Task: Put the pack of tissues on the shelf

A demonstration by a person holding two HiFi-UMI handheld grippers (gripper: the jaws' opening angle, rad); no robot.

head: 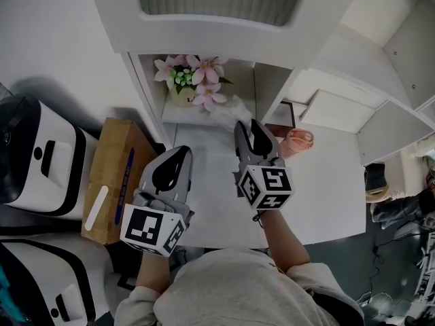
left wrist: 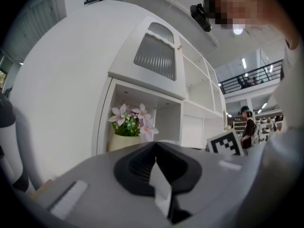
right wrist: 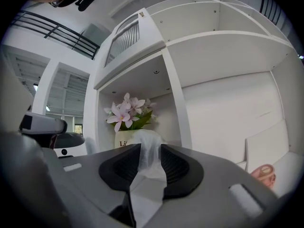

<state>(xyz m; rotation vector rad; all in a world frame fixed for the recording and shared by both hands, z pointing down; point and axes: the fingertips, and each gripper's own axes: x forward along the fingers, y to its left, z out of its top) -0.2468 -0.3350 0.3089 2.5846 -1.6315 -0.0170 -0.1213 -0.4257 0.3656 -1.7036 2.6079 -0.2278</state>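
Right gripper [head: 249, 125]: jaws clamped on the tissue pack [head: 228, 107] wrapper, held level just right of the flower pot [head: 182, 98], likely lined up for its shelf [head: 178, 117] | left gripper [left wrist: 155, 144]: jaws together, empty, back from the pot, out of the way

We count two tongs, the left tongs [head: 178, 153] and right tongs [head: 248, 128]; one pack of tissues [head: 228, 109]; one flower pot [head: 182, 98] (at twelve o'clock); one cardboard box [head: 112, 172] at nine; two white machines [head: 37, 155] [head: 41, 284] at eight.
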